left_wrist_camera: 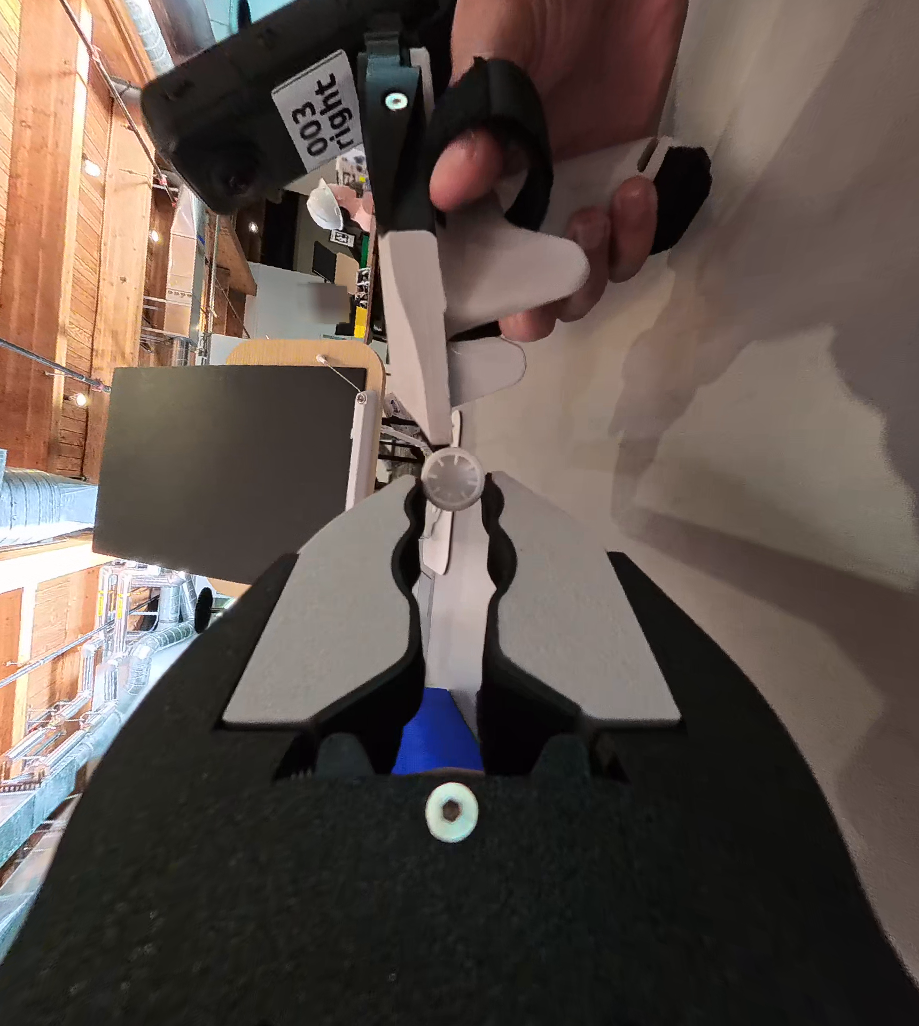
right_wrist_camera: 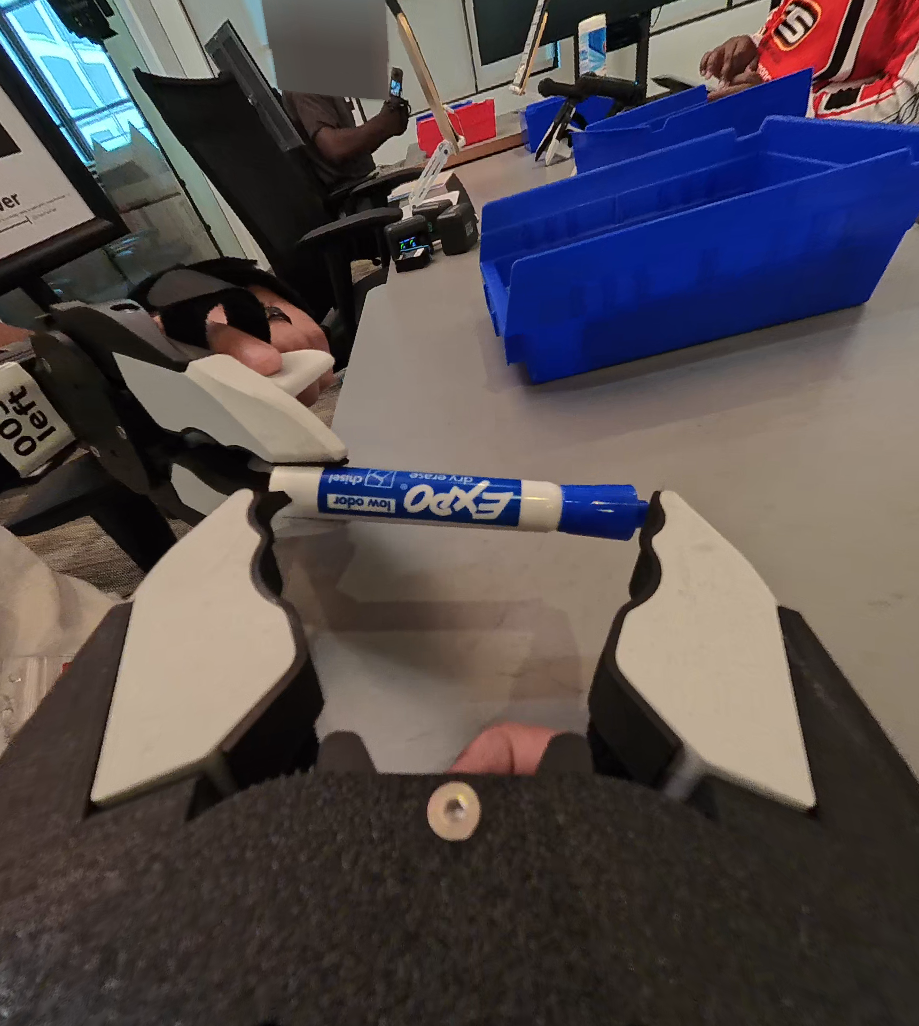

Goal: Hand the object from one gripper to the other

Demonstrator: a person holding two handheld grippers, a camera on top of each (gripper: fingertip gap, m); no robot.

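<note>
We saw the marker (right_wrist_camera: 446,501), white-barrelled with a blue label and blue cap, level above the grey worktop (right_wrist_camera: 668,444), its end clamped in the left gripper (right_wrist_camera: 302,472) at nine o'clock; the right gripper (right_wrist_camera: 454,533) gaped wide around it.

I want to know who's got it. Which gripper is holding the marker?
The left gripper: it is shut on the marker's white end. The right gripper is open wide, only framing the marker.
</note>
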